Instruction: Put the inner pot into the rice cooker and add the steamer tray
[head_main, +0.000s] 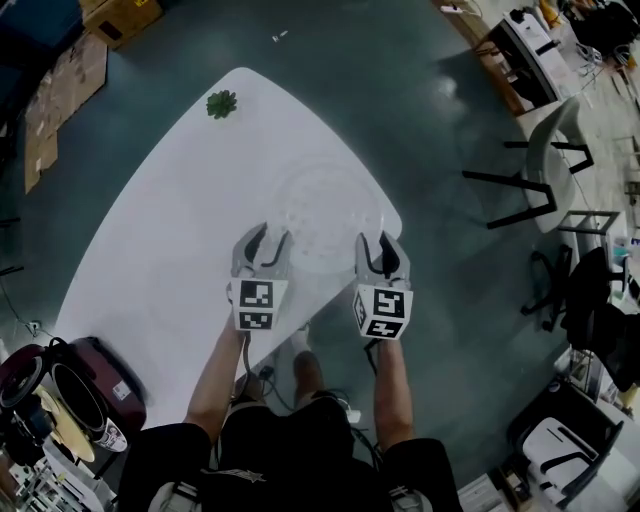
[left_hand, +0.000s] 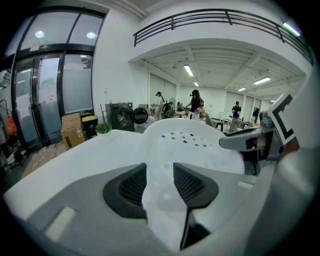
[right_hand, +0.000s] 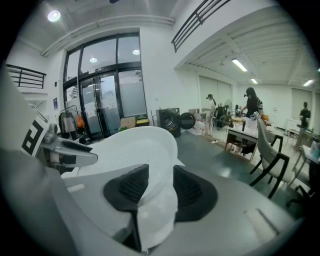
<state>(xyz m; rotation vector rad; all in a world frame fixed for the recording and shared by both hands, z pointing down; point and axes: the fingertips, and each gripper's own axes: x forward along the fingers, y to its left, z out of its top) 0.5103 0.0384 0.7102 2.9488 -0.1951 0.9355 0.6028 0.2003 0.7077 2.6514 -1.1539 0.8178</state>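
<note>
A white perforated steamer tray (head_main: 325, 222) hangs just above the near end of the white table (head_main: 180, 230), held by its rim from both sides. My left gripper (head_main: 262, 243) is shut on the tray's left rim tab; in the left gripper view the tab (left_hand: 161, 200) sits pinched between the dark pads and the tray (left_hand: 192, 142) spreads beyond. My right gripper (head_main: 382, 252) is shut on the right rim, with the tray (right_hand: 135, 145) rising past its pads (right_hand: 187, 190). The maroon rice cooker (head_main: 100, 385) stands at the table's near left corner, a round metal rim showing in its open top.
A small green plant (head_main: 221, 103) sits at the table's far end. Cardboard boxes (head_main: 65, 80) lie on the floor at the far left. Chairs (head_main: 545, 150) and desks stand to the right. The person's legs are at the table's near edge.
</note>
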